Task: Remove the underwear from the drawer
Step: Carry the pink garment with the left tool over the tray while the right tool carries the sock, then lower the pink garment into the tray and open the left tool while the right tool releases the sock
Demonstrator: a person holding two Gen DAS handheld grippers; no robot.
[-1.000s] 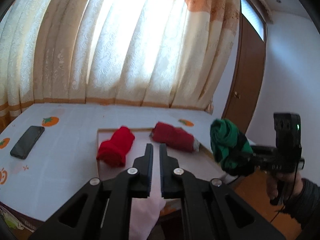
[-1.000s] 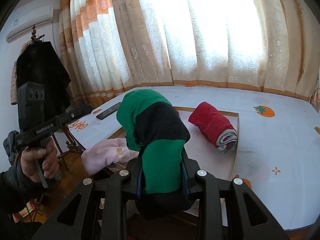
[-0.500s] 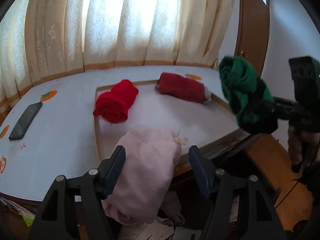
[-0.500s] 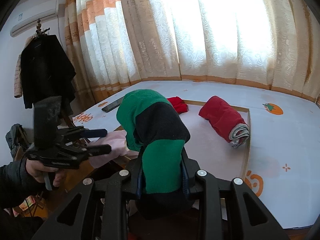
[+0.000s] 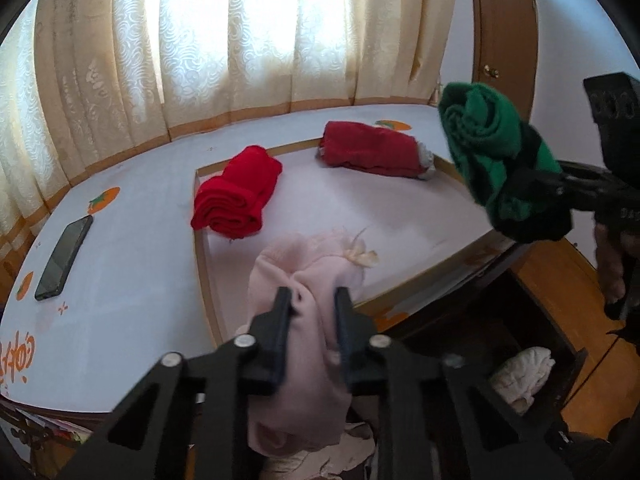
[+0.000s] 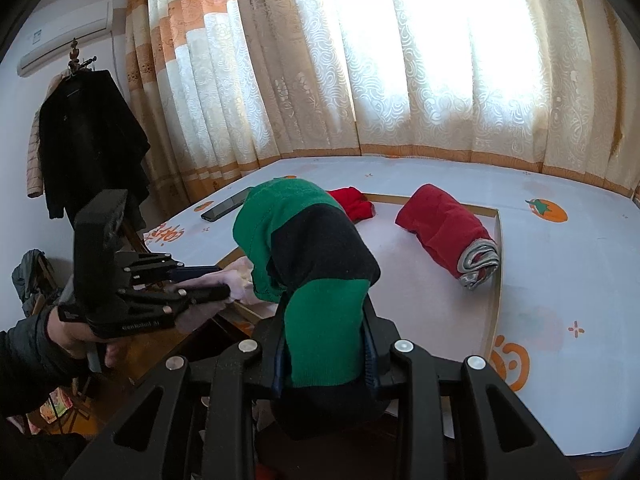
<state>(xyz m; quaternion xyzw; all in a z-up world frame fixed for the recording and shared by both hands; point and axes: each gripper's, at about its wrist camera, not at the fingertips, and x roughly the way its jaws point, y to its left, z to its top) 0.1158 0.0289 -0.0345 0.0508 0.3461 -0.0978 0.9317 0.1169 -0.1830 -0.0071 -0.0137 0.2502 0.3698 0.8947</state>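
Note:
My left gripper [image 5: 313,296] points down at the table's front edge. Its jaws are closing, and a pale pink rolled garment [image 5: 320,256] sits bunched and pinched between the pads, hanging over the edge. My right gripper [image 6: 326,332] is shut on a green and black rolled garment [image 6: 288,208], held in the air to the right of the pink one [image 5: 480,128]. Two red rolled garments [image 5: 236,196] [image 5: 368,150] lie on the wood-framed panel [image 5: 202,256] of the table. Below the edge, the dark open drawer [image 5: 480,332] holds a whitish cloth [image 5: 524,372].
A black phone [image 5: 64,256] lies on the white tablecloth at the left. Curtains hang behind the table, with a brown door [image 5: 504,40] at the right. A dark coat [image 6: 88,140] hangs on a stand to the left. A person's hands hold both grippers.
The left gripper tipped downward, opened wide around the pink garment, then closed on it. The right gripper has kept still with the green and black roll.

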